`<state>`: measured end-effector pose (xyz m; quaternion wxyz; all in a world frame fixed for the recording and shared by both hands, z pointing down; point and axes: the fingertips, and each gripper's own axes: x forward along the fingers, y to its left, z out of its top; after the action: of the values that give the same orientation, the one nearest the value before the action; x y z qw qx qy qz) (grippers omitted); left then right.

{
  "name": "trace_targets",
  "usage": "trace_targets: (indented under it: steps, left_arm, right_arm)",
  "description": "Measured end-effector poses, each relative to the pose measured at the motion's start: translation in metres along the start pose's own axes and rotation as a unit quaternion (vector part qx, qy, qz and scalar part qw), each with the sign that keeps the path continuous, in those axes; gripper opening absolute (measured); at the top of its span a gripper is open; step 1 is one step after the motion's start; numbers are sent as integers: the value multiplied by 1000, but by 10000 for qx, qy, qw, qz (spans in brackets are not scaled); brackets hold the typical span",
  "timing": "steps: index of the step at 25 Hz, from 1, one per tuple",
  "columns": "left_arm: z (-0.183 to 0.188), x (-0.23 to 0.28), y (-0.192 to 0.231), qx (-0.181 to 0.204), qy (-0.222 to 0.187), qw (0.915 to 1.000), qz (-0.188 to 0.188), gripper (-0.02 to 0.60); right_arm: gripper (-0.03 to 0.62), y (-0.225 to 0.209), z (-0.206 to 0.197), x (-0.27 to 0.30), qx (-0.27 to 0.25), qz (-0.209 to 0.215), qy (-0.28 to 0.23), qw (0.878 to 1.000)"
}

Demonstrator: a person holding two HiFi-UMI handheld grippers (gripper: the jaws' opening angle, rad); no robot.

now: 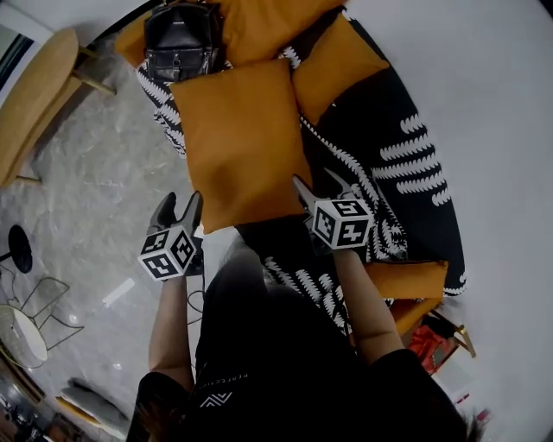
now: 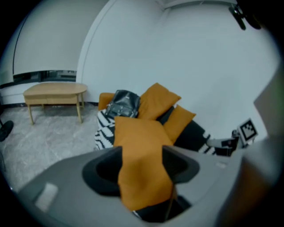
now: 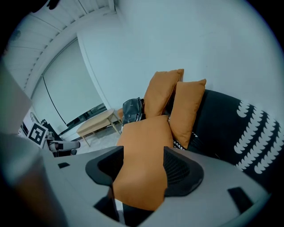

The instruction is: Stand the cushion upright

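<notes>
A large orange cushion (image 1: 238, 138) lies flat on the sofa, its near edge towards me. My left gripper (image 1: 179, 205) is open just off the cushion's near left corner. My right gripper (image 1: 318, 186) is open at the cushion's near right edge. In the left gripper view the cushion (image 2: 142, 146) shows in the gap of the left gripper (image 2: 142, 166), and no pad presses on it. The right gripper view has the same cushion (image 3: 144, 146) lying ahead of the right gripper (image 3: 142, 170), whose jaws stand apart.
Two more orange cushions (image 1: 333, 65) (image 1: 259, 26) lean at the sofa's back beside a black leather bag (image 1: 181, 39). A black-and-white throw (image 1: 406, 173) covers the seat. A wooden bench table (image 1: 34, 95) stands on the grey floor to the left.
</notes>
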<state>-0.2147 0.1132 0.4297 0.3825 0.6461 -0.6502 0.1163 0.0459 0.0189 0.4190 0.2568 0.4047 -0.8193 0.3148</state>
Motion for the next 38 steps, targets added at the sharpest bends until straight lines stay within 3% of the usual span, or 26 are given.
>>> trace_targets:
  steps: [16, 38]
  left_arm:
    - [-29, 124, 46, -316, 785, 9963, 142, 291]
    - [-60, 200, 84, -738, 1257, 9891, 206, 342]
  right_arm:
    - [278, -63, -20, 125, 375, -73, 683, 9969]
    - [347, -103, -41, 201, 768, 31, 915, 9928]
